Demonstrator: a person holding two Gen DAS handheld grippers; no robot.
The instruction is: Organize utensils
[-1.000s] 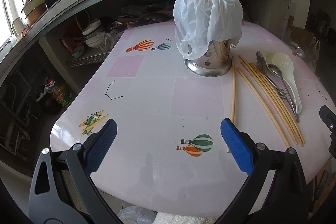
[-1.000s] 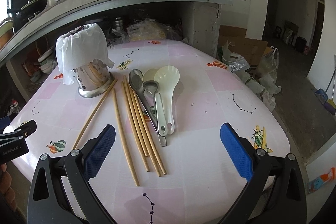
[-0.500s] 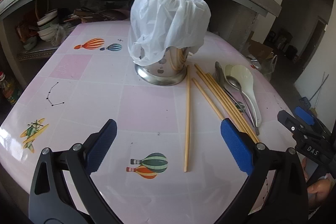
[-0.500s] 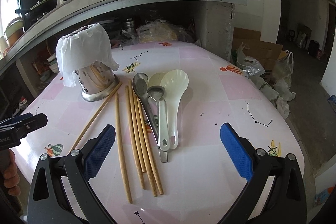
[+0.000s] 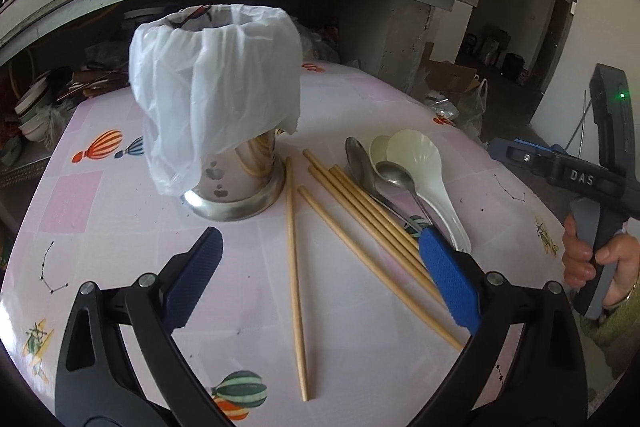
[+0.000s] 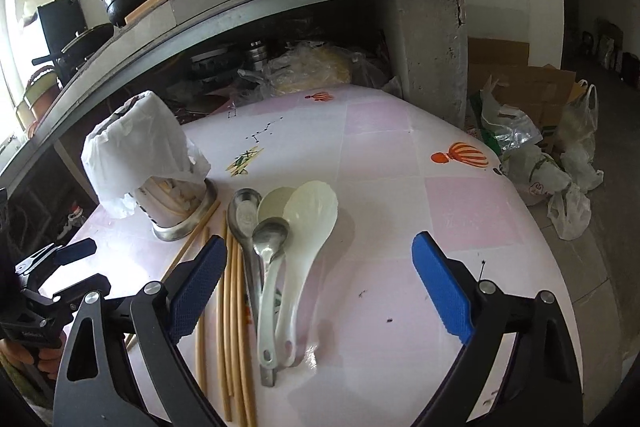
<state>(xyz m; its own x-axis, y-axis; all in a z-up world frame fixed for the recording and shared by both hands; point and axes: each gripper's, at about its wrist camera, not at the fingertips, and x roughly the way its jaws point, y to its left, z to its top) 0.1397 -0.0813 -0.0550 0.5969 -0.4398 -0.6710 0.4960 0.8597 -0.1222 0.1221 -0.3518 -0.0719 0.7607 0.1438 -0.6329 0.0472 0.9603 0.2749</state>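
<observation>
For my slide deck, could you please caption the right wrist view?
Right gripper, jaws closing on nothing yet, above spoons and chopsticks beside the bag-covered steel holder.

Holder inside: we cannot see into the metal holder (image 5: 236, 183); the white plastic bag (image 5: 212, 87) covers its rim and upper wall.
Chopsticks: in the right wrist view the left tool's arm hides part of the chopsticks (image 6: 236, 291).
Steel spoon: its handle lies partly under the white spoons (image 6: 280, 267).
Shelf under counter: too dark and cluttered for us to tell.
</observation>
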